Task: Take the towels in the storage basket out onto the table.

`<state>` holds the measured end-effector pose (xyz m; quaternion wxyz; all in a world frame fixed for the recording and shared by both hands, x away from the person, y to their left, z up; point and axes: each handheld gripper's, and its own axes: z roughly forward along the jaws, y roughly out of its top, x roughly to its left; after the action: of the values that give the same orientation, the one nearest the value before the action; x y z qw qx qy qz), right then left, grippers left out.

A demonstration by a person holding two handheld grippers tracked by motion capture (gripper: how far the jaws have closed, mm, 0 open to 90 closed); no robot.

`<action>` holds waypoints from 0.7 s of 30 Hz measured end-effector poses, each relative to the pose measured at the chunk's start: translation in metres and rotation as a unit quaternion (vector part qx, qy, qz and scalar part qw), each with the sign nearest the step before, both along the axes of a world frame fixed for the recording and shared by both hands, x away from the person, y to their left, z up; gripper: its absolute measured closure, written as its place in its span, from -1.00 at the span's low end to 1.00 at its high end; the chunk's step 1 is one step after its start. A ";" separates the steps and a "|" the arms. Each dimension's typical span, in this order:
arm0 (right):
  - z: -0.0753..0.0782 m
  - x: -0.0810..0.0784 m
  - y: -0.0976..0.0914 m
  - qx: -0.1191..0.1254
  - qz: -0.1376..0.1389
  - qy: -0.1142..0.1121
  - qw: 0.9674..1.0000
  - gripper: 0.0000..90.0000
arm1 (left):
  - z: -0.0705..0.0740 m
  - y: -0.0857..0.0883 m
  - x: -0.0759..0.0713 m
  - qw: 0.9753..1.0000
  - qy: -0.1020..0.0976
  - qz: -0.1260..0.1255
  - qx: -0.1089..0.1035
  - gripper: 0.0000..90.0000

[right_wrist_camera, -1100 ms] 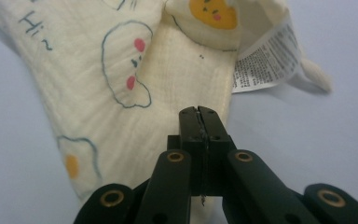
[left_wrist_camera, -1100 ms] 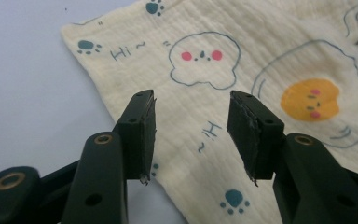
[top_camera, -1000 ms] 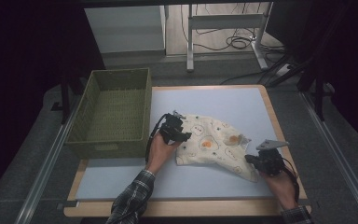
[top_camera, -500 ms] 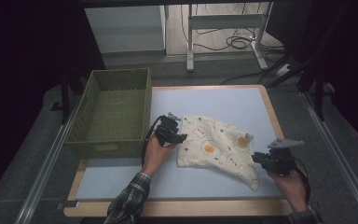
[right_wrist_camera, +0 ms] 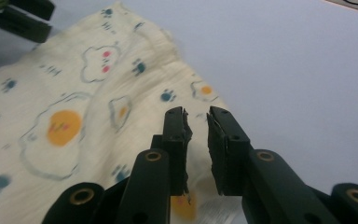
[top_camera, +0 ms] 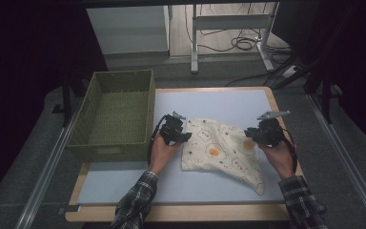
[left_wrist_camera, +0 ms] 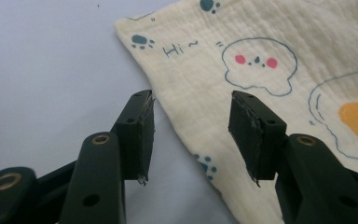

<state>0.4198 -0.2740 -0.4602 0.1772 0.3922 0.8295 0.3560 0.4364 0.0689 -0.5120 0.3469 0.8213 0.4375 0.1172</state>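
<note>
**Cloth spread flatter, both grippers let go**

The cloth [top_camera: 221, 150] lay on the table [top_camera: 209, 102] beside the basket [top_camera: 116, 114], flatter than 1 second earlier. The right gripper [top_camera: 262, 134] had moved up its right edge, jaws narrowly parted and empty. The left gripper [top_camera: 175, 132] straddled the left edge, jaws wide, holding nothing. Likely regrasping next.

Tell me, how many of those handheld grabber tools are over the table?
2. The left gripper is at the cloth's left edge beside the basket, jaws open. The right gripper is at the cloth's right edge, jaws slightly apart.
</note>
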 end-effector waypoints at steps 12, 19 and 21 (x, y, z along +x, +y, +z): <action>-0.054 0.033 0.000 -0.039 -0.027 0.033 0.998 0.31 | -0.019 0.001 0.007 1.000 -0.001 0.019 0.007 0.04; -0.056 0.030 -0.002 -0.003 -0.017 0.041 0.999 0.94 | -0.018 -0.007 0.004 1.000 0.005 -0.003 0.002 0.62; -0.055 0.031 0.000 -0.013 -0.016 0.043 0.999 0.96 | -0.016 -0.009 0.004 1.000 0.013 -0.014 0.000 0.96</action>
<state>0.4507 -0.2741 -0.5148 0.1523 0.4176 0.8345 0.3256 0.4408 0.0601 -0.5278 0.3424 0.8288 0.4307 0.1019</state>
